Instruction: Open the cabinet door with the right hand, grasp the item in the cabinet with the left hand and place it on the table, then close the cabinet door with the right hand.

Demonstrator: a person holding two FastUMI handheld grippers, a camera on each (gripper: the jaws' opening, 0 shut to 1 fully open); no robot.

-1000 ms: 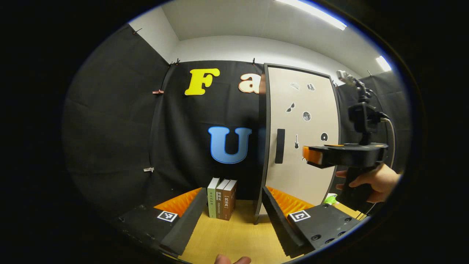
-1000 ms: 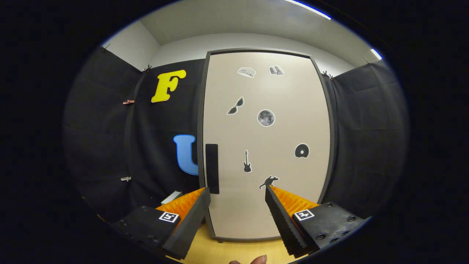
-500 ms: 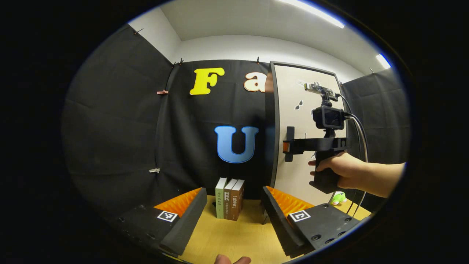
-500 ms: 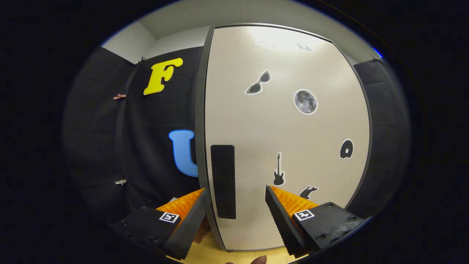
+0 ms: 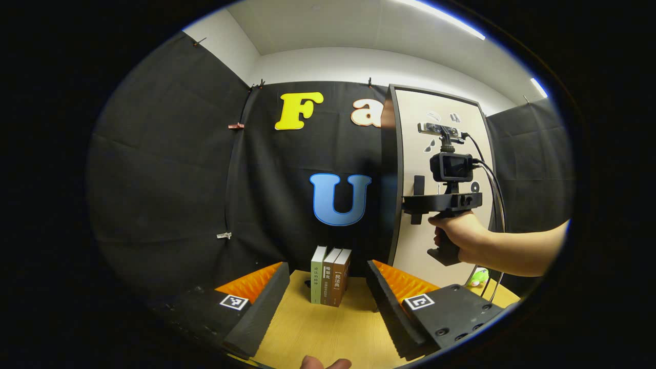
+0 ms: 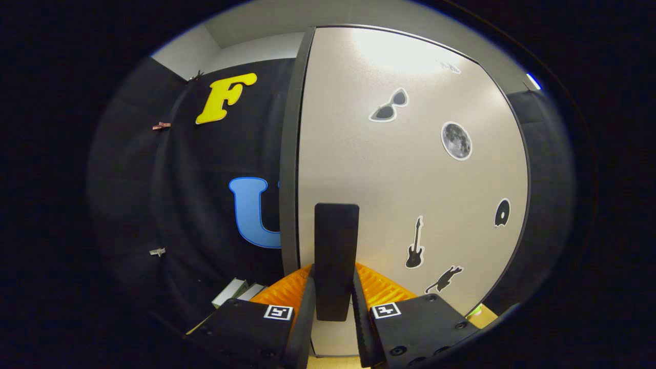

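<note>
Left tool (image 5: pixel 328 302): two wedge fingers with ribbed inner faces, black blocks behind, each with square black-and-white marker and round screw heads. Right tool (image 6: pixel 333 312): same build. From left gripper view, right tool (image 5: pixel 416 205) carries boxy black camera on post, small bar above, black cables looping down. Hand (image 5: pixel 456 236) on pistol grip; forearm bare, no sleeve.

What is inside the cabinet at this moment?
Nothing inside can be seen: the cabinet door sits closed across the front, covering the interior. The right gripper is clamped on the door handle; the left gripper waits open over the table.
</note>
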